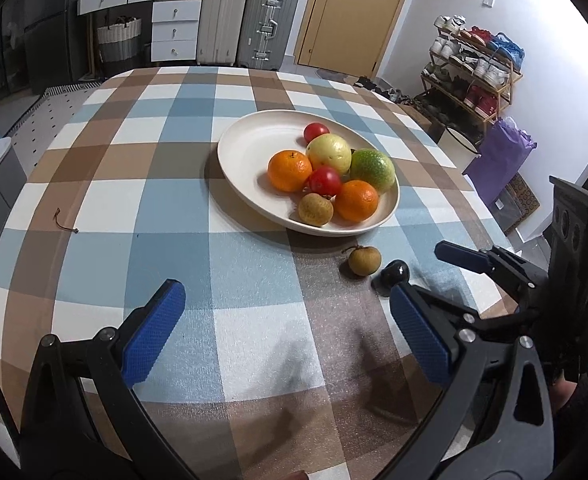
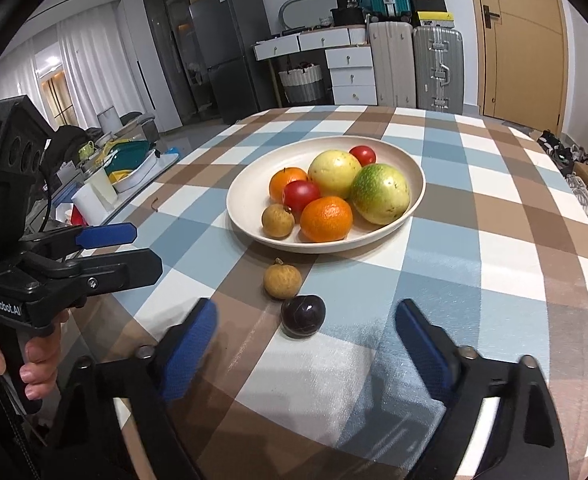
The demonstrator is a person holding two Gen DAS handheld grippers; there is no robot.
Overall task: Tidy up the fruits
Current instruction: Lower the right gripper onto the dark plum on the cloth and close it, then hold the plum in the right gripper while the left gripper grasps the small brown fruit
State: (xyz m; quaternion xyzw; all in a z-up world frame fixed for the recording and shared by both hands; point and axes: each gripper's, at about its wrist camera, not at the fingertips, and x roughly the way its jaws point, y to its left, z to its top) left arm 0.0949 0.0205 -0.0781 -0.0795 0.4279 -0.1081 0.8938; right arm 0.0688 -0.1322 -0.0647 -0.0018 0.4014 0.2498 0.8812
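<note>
A cream plate (image 2: 250, 184) (image 1: 246, 148) holds two oranges, two tomatoes, a yellow fruit, a green fruit and a brown longan. In front of it, on the checked cloth, lie a second longan (image 2: 282, 280) (image 1: 364, 261) and a dark plum (image 2: 303, 316) (image 1: 394, 274), close together. My right gripper (image 2: 306, 309) is open and low over the cloth, with the plum level with its fingertips and touching neither pad. My left gripper (image 1: 286, 300) (image 2: 134, 250) is open and empty, left of the two loose fruits. The right gripper's blue finger (image 1: 460, 257) shows just right of the plum.
A small brown cord (image 1: 64, 222) (image 2: 155, 204) lies on the cloth far left of the plate. A hand (image 2: 38, 360) grips the left tool's handle. Suitcases (image 1: 268, 24) and drawers stand beyond the table's far edge, a shoe rack (image 1: 474, 68) to the right.
</note>
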